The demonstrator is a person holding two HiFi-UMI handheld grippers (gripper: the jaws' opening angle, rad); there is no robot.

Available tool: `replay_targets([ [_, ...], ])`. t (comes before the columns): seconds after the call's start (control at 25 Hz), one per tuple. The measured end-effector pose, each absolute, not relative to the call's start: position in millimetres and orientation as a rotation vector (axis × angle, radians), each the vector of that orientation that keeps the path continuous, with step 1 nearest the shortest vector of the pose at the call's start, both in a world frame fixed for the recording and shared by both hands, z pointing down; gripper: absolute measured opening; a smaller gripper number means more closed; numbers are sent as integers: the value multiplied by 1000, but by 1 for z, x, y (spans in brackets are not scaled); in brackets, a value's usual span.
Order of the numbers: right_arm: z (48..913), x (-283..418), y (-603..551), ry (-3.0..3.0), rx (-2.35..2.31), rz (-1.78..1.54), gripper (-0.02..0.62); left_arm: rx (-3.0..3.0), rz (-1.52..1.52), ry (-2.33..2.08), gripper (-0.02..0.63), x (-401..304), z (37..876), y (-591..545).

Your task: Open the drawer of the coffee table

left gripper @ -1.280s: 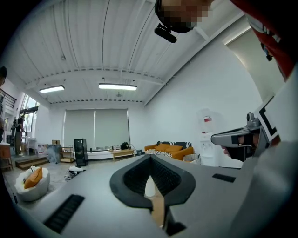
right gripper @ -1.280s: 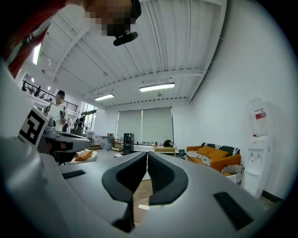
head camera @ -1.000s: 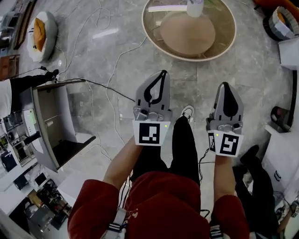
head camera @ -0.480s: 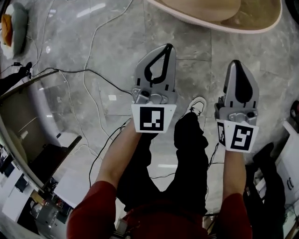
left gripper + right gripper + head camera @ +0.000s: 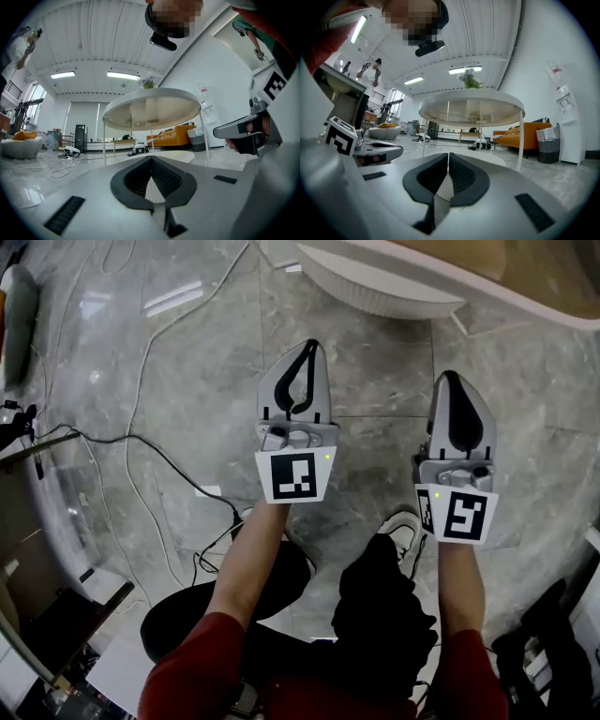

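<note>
left gripper [image 5: 308, 348]: jaws pressing together tip to tip, gripping nothing; pointing level at the table.
right gripper [image 5: 451, 379]: jaws likewise meeting, carrying nothing; running parallel with the left one.
coffee table [image 5: 375, 285]: sitting dead ahead of both claws and apart from them, with bare floor [image 5: 375, 371] lying between; round top riding above the jaw line on thin legs.
drawer: not showing in any view, so I'm not making out a front or handle. Pull axis is a guess: probably running from the table out toward the claws.
nearer hand: right is looking slightly closer to the rim.
</note>
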State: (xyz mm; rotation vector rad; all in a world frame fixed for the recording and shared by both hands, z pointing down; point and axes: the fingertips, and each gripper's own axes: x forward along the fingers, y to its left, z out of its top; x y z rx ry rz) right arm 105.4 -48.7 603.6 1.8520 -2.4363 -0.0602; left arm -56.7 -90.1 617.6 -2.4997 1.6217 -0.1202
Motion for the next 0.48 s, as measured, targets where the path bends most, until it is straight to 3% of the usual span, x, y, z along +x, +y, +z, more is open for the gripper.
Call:
replay_targets([
  [0.48,689,113,-54,-2423,1896,43,23,-2681,-209,1743,14,-54,725,-93],
])
